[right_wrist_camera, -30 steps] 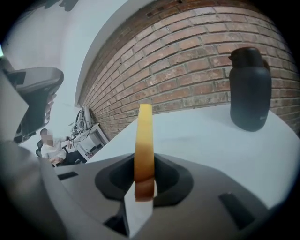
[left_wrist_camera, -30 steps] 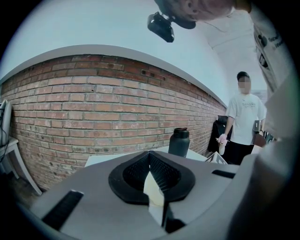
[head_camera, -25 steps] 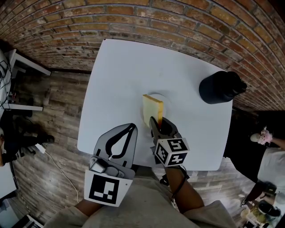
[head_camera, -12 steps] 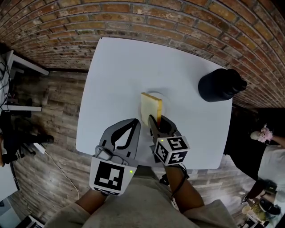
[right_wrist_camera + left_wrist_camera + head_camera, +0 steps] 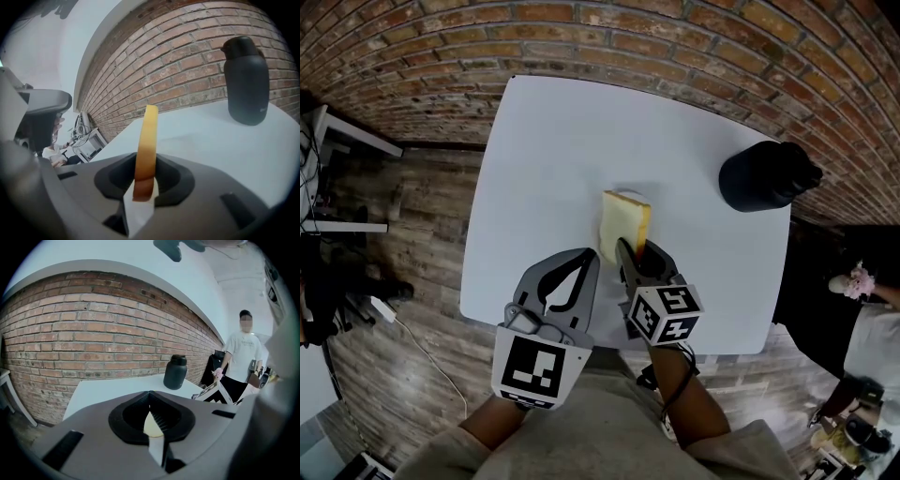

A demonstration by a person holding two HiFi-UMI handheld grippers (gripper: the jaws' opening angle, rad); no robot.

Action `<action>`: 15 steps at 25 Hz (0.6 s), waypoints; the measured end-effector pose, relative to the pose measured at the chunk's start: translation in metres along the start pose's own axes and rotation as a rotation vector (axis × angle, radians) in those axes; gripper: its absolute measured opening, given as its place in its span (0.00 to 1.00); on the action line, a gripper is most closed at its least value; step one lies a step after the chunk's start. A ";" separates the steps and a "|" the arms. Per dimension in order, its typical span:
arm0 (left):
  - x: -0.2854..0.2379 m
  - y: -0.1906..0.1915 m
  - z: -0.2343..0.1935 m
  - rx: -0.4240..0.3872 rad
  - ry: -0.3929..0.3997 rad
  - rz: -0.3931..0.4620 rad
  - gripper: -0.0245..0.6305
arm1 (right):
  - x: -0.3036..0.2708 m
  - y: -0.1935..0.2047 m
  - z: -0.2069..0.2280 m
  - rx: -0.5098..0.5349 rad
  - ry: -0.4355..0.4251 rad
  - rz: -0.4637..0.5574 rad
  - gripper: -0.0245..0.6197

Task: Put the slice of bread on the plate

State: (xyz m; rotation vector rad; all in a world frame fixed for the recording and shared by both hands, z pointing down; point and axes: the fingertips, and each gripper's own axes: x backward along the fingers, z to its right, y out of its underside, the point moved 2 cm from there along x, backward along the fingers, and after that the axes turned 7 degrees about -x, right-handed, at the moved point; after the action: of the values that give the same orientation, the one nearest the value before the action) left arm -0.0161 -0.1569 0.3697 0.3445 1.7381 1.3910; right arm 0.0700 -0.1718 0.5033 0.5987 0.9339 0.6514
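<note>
The slice of bread [image 5: 624,223] stands on edge over a small white plate [image 5: 623,192] at the middle of the white table [image 5: 553,141]. My right gripper [image 5: 636,251] is shut on its near end. Its jaws have just eased open slightly, and the slice is still pinched between them. In the right gripper view the bread [image 5: 149,136] rises upright out of the right gripper [image 5: 144,163]. My left gripper [image 5: 589,256] hangs beside it at the table's near edge, shut and holding nothing. In the left gripper view the left gripper's [image 5: 150,394] tips meet.
A black bottle [image 5: 766,178] stands at the table's right edge, also visible as the bottle [image 5: 175,372] and the bottle [image 5: 246,82]. A person in a white shirt [image 5: 243,357] stands beyond that side. A brick wall runs behind the table, with a wooden floor around it.
My left gripper has come forward and a little right, closer to the right one at the table's near edge. The right gripper and the bread have stayed in place.
</note>
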 end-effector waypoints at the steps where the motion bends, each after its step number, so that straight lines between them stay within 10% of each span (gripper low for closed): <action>1: 0.000 0.001 0.000 0.001 0.001 -0.001 0.05 | 0.000 0.000 0.001 0.000 0.003 0.000 0.20; 15: -0.005 0.003 0.003 0.015 0.025 -0.004 0.05 | -0.004 -0.003 0.011 0.113 0.079 -0.024 0.25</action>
State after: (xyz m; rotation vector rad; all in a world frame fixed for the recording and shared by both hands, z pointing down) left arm -0.0113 -0.1573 0.3749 0.3334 1.7694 1.3849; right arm 0.0786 -0.1785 0.5084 0.6647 1.0558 0.6069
